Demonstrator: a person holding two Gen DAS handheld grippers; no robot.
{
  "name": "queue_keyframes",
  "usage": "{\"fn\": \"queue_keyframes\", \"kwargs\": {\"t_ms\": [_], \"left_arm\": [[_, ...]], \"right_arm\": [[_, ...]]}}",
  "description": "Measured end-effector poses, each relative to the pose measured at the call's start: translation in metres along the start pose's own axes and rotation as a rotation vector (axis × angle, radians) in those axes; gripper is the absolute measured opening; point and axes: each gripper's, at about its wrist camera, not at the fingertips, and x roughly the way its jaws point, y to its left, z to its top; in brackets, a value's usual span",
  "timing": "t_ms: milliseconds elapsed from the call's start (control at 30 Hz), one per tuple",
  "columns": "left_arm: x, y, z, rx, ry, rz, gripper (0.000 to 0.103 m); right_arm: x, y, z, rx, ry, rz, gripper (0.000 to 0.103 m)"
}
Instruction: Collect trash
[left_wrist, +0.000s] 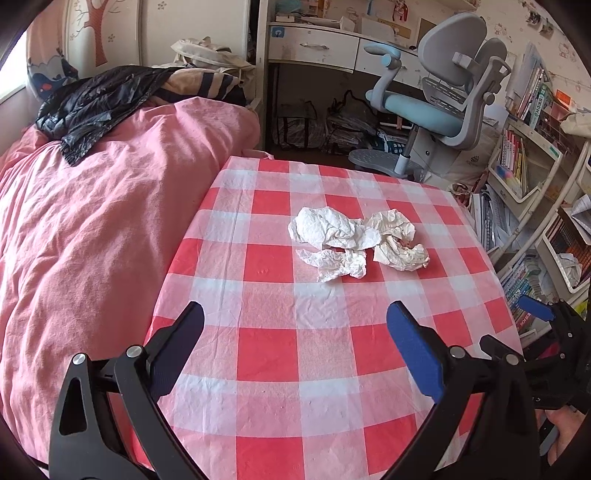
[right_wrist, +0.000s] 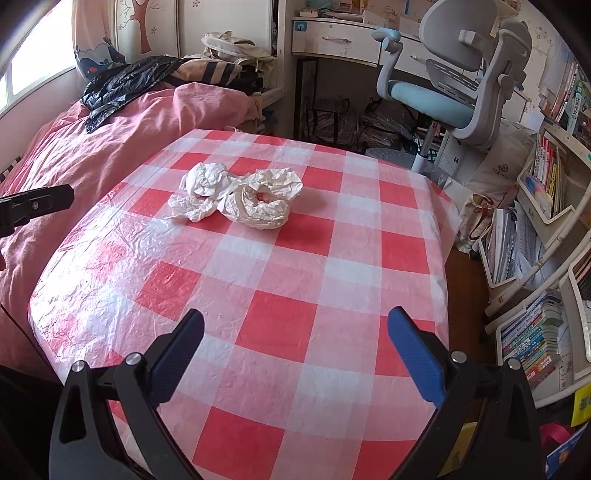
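While you held the left gripper (left_wrist: 295, 325) and right gripper (right_wrist: 295, 328) low with jaws spread wide and empty, the crumpled tissues (left_wrist: 354, 240) sat mid-frame on the checked tablecloth (left_wrist: 295, 369), presumably awaiting pickup.

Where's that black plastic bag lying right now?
The black plastic bag lies crumpled on the pink bed, upper left in both views, left of the checkered table and beyond the crumpled tissues.
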Motion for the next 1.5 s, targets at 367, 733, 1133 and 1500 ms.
{"fn": "queue_keyframes", "kwargs": {"t_ms": [367, 733, 1133, 1500], "left_arm": [[0.001, 0.001, 0.001, -0.001, 0.008, -0.017, 0.096], [0.003, 0.004, 0.0, -0.017, 0.023, -0.02, 0.096], [0.006, 0.006, -0.002, -0.02, 0.034, -0.017, 0.096], [0.01, 0.014, -0.002, -0.055, 0.054, -0.046, 0.096]], "right_arm": [[-0.001, 0.002, 0.001, -0.006, -0.003, 0.002, 0.095], [-0.001, 0.003, 0.001, -0.005, -0.004, 0.002, 0.095], [-0.001, 0.005, 0.002, -0.01, -0.004, 0.002, 0.095], [0.001, 0.007, 0.003, -0.017, 0.002, 0.0, 0.095]]}}
